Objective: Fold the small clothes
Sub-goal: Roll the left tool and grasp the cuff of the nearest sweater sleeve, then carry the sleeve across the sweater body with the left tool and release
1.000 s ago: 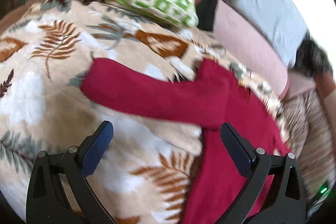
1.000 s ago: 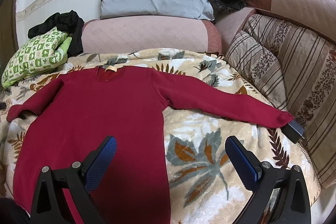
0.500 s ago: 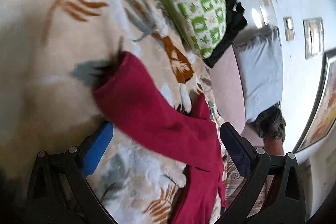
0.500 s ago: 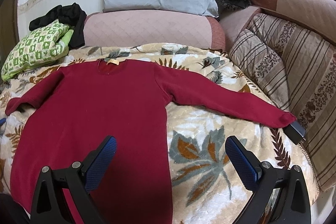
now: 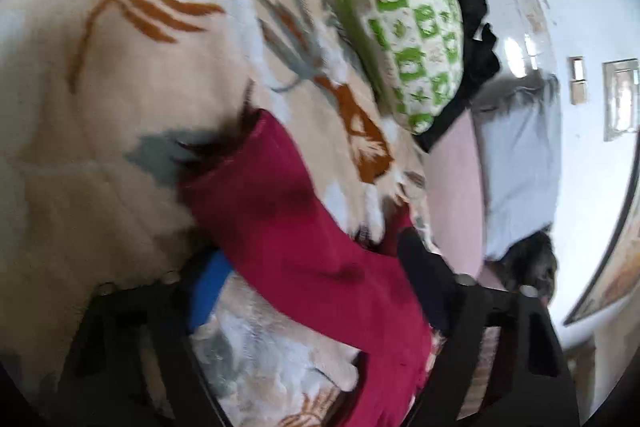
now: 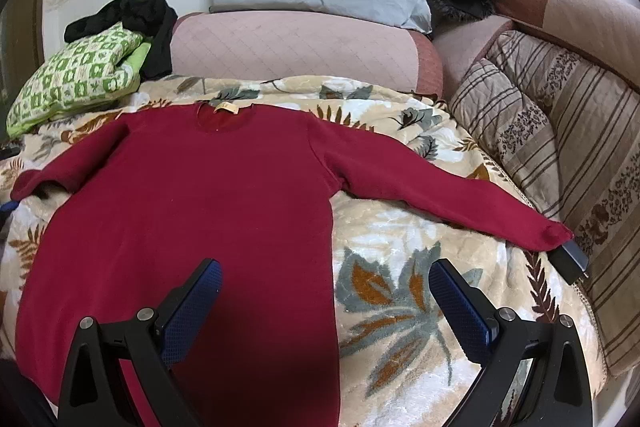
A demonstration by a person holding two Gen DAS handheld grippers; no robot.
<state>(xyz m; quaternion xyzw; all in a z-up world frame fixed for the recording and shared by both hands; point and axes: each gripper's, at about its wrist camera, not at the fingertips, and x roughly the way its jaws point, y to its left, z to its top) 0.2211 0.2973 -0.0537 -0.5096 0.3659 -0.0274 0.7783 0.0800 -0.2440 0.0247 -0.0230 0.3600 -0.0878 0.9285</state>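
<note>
Left wrist view: the left gripper (image 5: 316, 283) is sitting low over the dark red long-sleeved knit sweater (image 5: 296, 235), right at one sleeve. The sleeve is running between the two fingers. The blue pad (image 5: 208, 287) is on one side of the cloth, the other finger on the far side. The jaws are looking wide apart w/ the sleeve between them, not pinched yet, but the pic is blurry so I'm not 100% sure. The sleeve end is lying on the soft beige blanket with brown and grey leaves (image 5: 120, 87). A green and white checked pillow (image 5: 404, 27) is lying further off.

Right wrist view: the right gripper (image 6: 326, 291) is hanging above the bottom part of the sweater (image 6: 192, 211), fingers wide open, holding nothing. The sweater is lying flat on the blanket (image 6: 400, 291), neck away from the camera, both sleeves spread out to the sides. The far sleeve tip is lying just beside a small dark flat thing (image 6: 570, 261) near the striped brown cushion (image 6: 560, 155).

How far along: I think it's only starting. Nothing is folded yet, no sleeve is turned in. Still to do: sleeves in, then body folded over.
</note>
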